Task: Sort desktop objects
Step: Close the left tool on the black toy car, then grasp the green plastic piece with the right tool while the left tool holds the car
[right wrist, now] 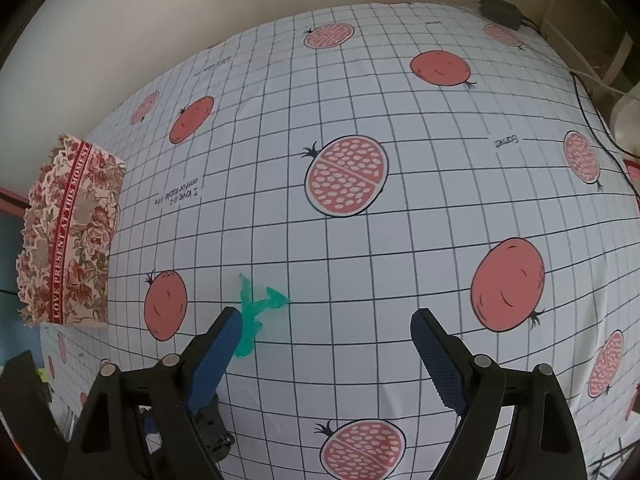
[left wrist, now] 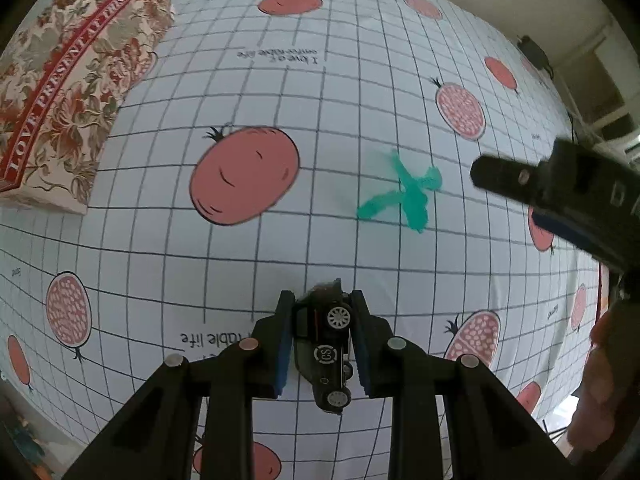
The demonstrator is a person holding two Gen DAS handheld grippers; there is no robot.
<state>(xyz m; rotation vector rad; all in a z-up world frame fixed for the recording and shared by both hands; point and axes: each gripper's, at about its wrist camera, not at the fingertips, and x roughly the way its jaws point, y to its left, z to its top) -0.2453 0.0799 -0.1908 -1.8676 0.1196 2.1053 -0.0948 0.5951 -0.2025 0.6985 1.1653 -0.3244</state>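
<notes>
One toy car (left wrist: 330,350) gripped in left jaws, right jaws wide, empty; one green figure (right wrist: 256,312).

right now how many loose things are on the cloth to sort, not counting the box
2. A black toy car sits between the pads of the left gripper, which is closed on it. A green plastic toy lies on the cloth mid-table, just beyond the open right gripper. Others may lie out of view.

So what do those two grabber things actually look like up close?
Both are matte black plastic. The left gripper and the right gripper each have two angular black fingers lined inside with dimpled blue rubber pads. Round silver pins mark the hinge points on the linkage bars behind them. No cables or sleeves show on either one.
</notes>
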